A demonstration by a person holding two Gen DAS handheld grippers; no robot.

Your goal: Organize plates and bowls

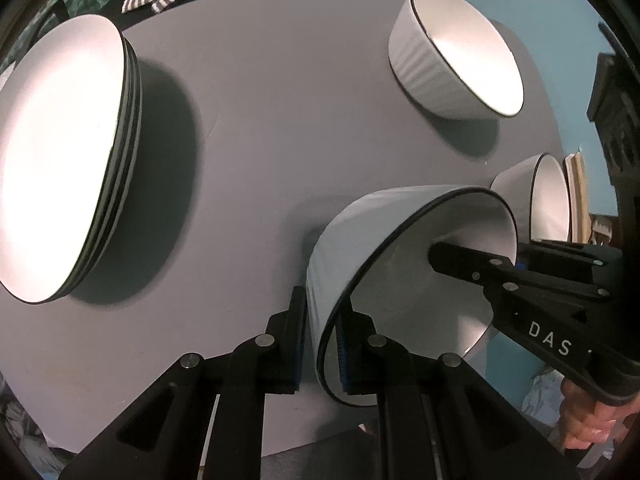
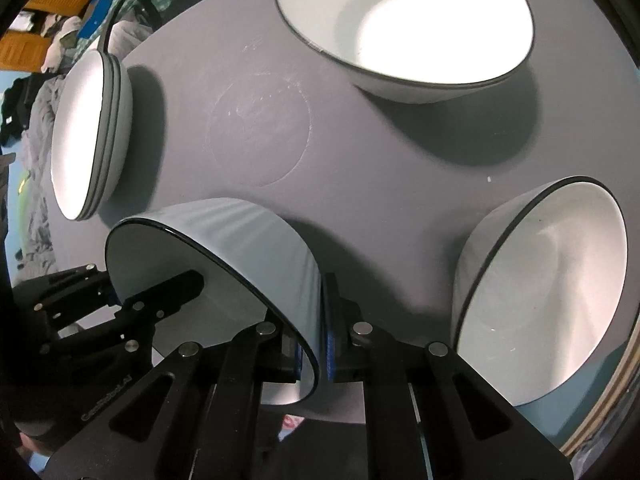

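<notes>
We hold one white bowl [image 1: 404, 248] with both tongs at the same time. The left tongs [image 1: 322, 354] are closed on its rim at the near side, with one finger outside the wall and one inside. The right tongs [image 2: 314, 354] are closed on the opposite rim in the same way. In the left wrist view we also see the right tongs reaching inside the bowl from the right, with a hand [image 1: 588, 420] behind them. The bowl is at the near edge of the grey desk [image 1: 260, 140], tilted toward the cameras; we cannot tell if its bottom touches the desk or is just above it.

The stack of plates [image 1: 60, 152] stands well apart to the left. A second bowl [image 2: 540, 280] is near on the right, and a third bowl [image 2: 404, 28] is at the far side of the desk.

We judge that the step in hand is to carry this bowl to another bowl and nest it there. To do it well, we should lift with both hands together and at the same speed, so the rim does not twist between the pads. We should bring the bowl level before we move it sideways. The glazed wall is smooth and may slip, so the grip must stay firm, and we should lower the bowl slowly, centred over the other one.
</notes>
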